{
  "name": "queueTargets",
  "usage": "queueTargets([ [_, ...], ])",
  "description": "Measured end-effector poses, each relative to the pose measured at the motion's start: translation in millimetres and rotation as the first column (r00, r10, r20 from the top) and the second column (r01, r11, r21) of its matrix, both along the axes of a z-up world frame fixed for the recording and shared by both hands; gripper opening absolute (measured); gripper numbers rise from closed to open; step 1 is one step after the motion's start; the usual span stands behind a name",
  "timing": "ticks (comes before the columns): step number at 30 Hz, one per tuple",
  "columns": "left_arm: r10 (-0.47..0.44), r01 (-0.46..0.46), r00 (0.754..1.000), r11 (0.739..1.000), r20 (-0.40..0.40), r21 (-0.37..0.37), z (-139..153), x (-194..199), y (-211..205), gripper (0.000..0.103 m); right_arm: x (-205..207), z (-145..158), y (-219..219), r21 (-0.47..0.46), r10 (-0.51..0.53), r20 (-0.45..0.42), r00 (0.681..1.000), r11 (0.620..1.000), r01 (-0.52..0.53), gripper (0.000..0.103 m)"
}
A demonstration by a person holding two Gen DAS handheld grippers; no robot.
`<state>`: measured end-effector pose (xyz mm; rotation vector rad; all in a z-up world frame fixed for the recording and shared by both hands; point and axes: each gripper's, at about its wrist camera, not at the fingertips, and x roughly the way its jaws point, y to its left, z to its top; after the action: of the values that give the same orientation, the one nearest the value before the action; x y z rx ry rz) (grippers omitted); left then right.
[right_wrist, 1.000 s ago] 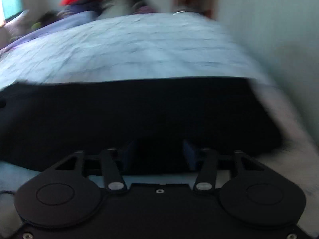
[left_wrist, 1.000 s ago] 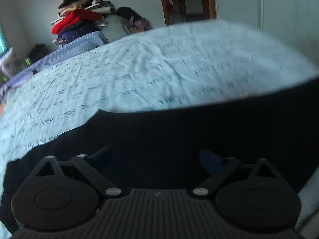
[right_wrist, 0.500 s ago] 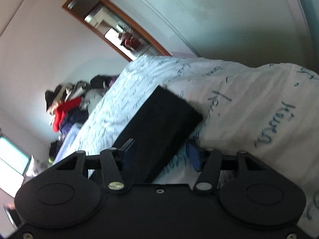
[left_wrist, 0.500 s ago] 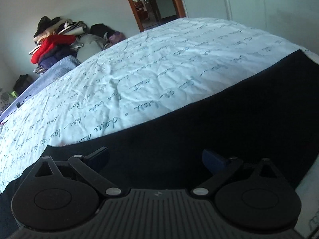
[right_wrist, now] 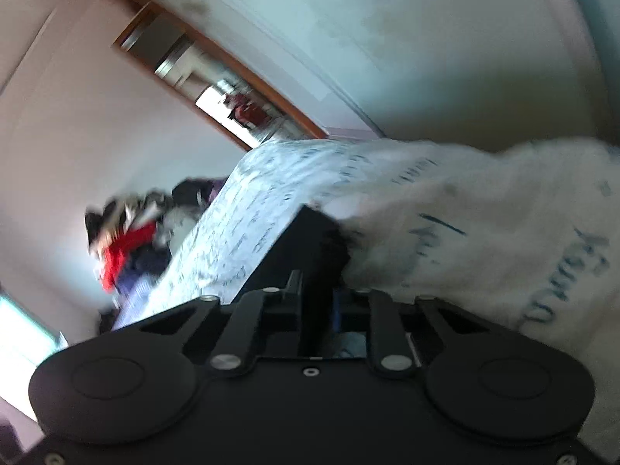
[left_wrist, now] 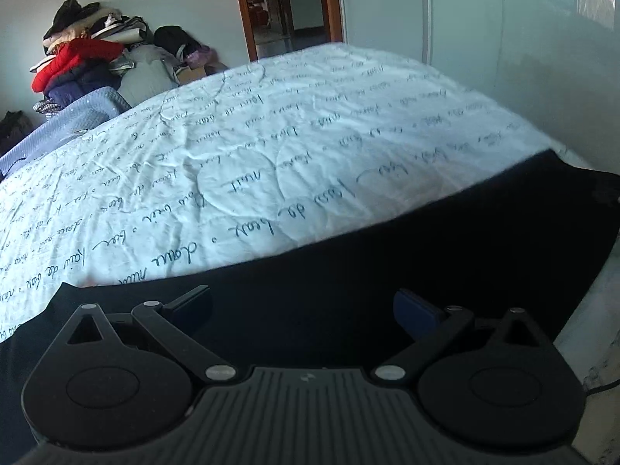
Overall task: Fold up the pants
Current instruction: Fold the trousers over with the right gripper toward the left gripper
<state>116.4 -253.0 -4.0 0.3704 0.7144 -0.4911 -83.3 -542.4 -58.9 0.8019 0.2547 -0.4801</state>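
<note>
Black pants (left_wrist: pixel 445 240) lie flat along the near edge of the bed, on a white sheet with blue handwriting (left_wrist: pixel 271 147). My left gripper (left_wrist: pixel 306 306) is open, its fingers wide apart just above the pants, holding nothing. In the right wrist view, tilted and blurred, my right gripper (right_wrist: pixel 317 290) has its fingers close together on the end edge of the black pants (right_wrist: pixel 306 240) at the bed's side.
A pile of clothes with a red jacket (left_wrist: pixel 77 62) sits at the far end of the bed beside a blue blanket (left_wrist: pixel 58 131). An open doorway (left_wrist: pixel 286 7) is behind. A white wall (left_wrist: pixel 503 38) runs along the right.
My right gripper has rolled onto its side and its fingers have closed on the pants' end edge. My left gripper has stayed open over the pants with little movement.
</note>
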Motion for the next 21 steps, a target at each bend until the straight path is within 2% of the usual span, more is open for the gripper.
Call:
queueTargets([
  [2, 0.023, -0.023, 1.000, 1.000, -0.001, -0.006, 2, 2, 4, 0.101, 11, 13, 19, -0.154, 0.033, -0.071, 0.997, 0.987, -0.044, 0.012],
  [5, 0.072, -0.075, 0.995, 0.996, -0.064, -0.044, 4, 14, 6, 0.099, 32, 28, 50, -0.339, 0.079, -0.175, 0.981, 0.931, -0.135, 0.010],
  [6, 0.072, -0.082, 0.991, 0.993, -0.117, -0.083, 6, 19, 6, 0.098, 38, 32, 61, -0.396, 0.094, -0.211, 0.973, 0.902, -0.172, 0.010],
  [8, 0.015, -0.061, 0.975, 0.977, -0.222, -0.203, 12, 27, 5, 0.099, 48, 36, 79, -0.475, 0.106, -0.269, 0.957, 0.850, -0.228, 0.010],
  [10, -0.090, -0.037, 0.933, 0.940, -0.348, -0.341, 16, 39, -3, 0.100, 53, 38, 93, -0.543, 0.097, -0.320, 0.942, 0.796, -0.267, 0.010],
  [12, -0.177, -0.052, 0.869, 0.895, -0.461, -0.442, 18, 51, -19, 0.100, 53, 39, 103, -0.585, 0.093, -0.349, 0.933, 0.756, -0.294, 0.010],
  [14, -0.247, -0.054, 0.826, 0.860, -0.507, -0.507, 20, 59, -38, 0.100, 52, 40, 111, -0.613, 0.092, -0.374, 0.923, 0.722, -0.320, 0.010],
  [16, -0.282, -0.033, 0.813, 0.851, -0.509, -0.524, 22, 61, -57, 0.100, 51, 42, 117, -0.632, 0.095, -0.392, 0.915, 0.695, -0.343, 0.010],
  [18, -0.314, 0.001, 0.800, 0.853, -0.512, -0.522, 21, 61, -77, 0.101, 52, 43, 123, -0.639, 0.111, -0.406, 0.907, 0.675, -0.369, 0.010],
  [21, -0.315, -0.044, 0.743, 0.857, -0.590, -0.513, 5, 66, -95, 0.100, 48, 47, 137, -0.655, 0.154, -0.416, 0.896, 0.633, -0.412, 0.010],
])
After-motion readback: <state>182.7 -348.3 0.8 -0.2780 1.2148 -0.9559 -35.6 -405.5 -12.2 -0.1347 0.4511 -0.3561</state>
